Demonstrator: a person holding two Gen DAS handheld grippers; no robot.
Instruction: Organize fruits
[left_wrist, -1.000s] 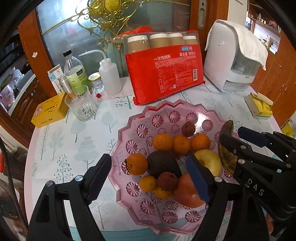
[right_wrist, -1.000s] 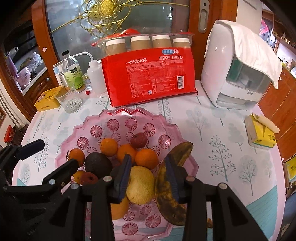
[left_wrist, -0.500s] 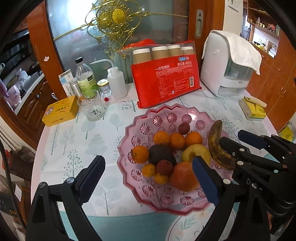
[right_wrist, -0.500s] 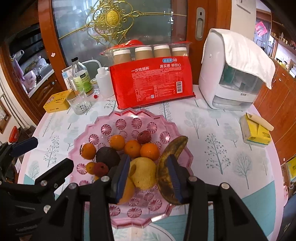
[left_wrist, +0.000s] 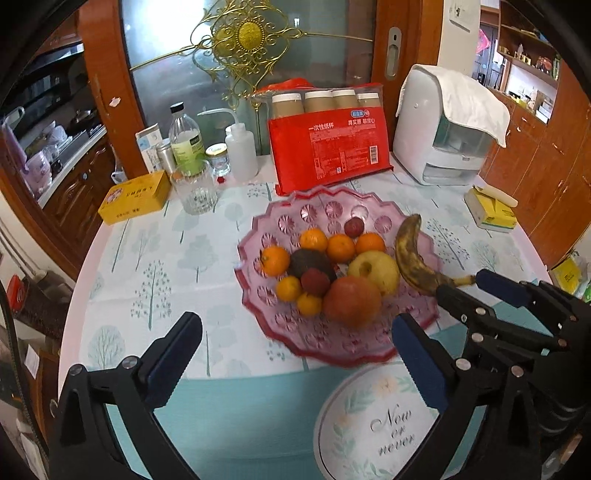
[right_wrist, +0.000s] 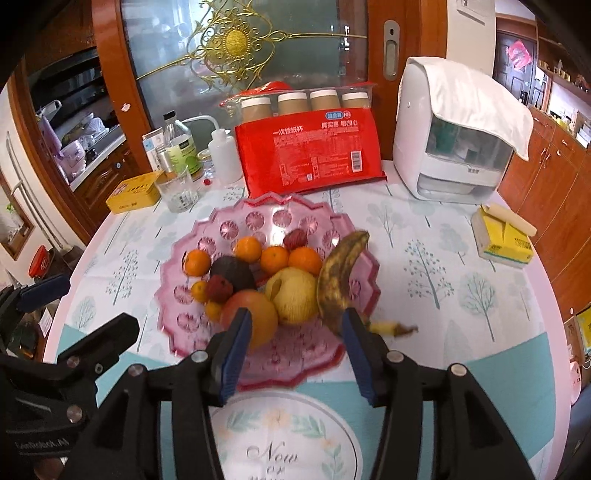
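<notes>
Both my left gripper (left_wrist: 295, 358) and right gripper (right_wrist: 295, 347) have jaws spread, empty, short of the pink scalloped glass fruit bowl (right_wrist: 236, 225) mid-tabletop; fruit looks all in, so next I'd just check the overripe brown-spotted banana (right_wrist: 338, 273) on the rim.

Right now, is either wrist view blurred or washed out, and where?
Left wrist view: the pink fruit bowl's near rim is smeared by motion blur, the back of the table sharp; fisheye bends the door frame. Right wrist view: the bowl rim and banana look soft; window glare top left, nothing washed out.
</notes>
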